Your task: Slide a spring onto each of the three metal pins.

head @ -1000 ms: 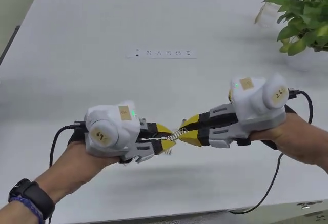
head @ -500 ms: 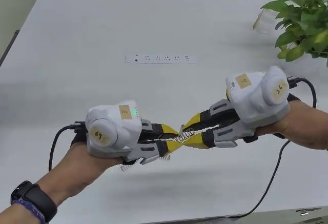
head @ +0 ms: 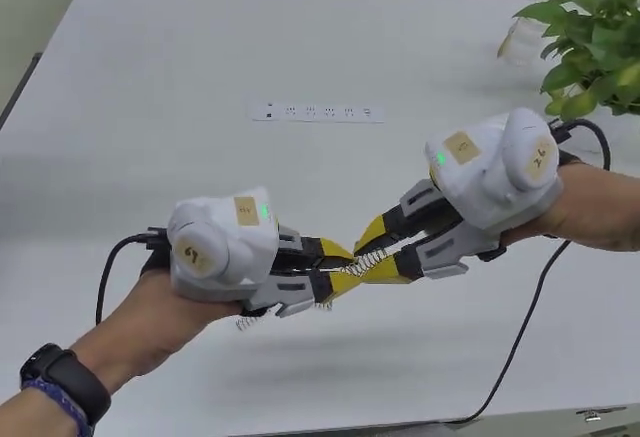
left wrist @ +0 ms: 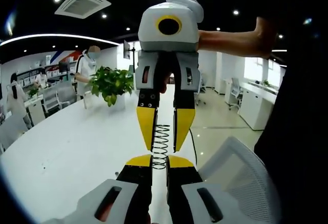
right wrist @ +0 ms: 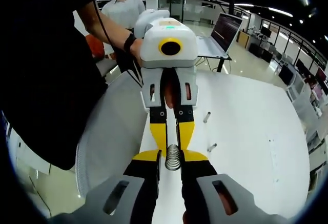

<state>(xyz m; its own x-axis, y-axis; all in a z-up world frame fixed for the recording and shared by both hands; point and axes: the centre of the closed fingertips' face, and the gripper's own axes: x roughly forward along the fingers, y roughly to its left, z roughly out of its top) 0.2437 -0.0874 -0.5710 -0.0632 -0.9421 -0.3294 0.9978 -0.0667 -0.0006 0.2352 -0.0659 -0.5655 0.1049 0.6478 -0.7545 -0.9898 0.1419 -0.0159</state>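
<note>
My right gripper (head: 372,254) is shut on a steel spring (head: 362,260) and holds it slanting down toward my left gripper (head: 340,269). The left gripper is shut on a thin metal pin, which is mostly hidden inside the spring. In the left gripper view the spring (left wrist: 161,138) runs from my own jaw tips (left wrist: 159,161) up between the right gripper's yellow fingers (left wrist: 146,124). In the right gripper view I look down the spring's open end (right wrist: 172,159), with the left gripper (right wrist: 171,142) facing it. Two more pins (right wrist: 206,117) (right wrist: 211,147) lie on the table.
A loose spring (head: 243,323) lies on the white table (head: 180,107) below the left gripper. A white power strip (head: 317,112) sits mid-table. A potted plant (head: 595,27) stands at the far right. Cables trail from both grippers toward the near edge.
The right gripper has risen and tilted steeper, and its tips have closed in on the left gripper's. The spring now sits further toward the left jaws.
</note>
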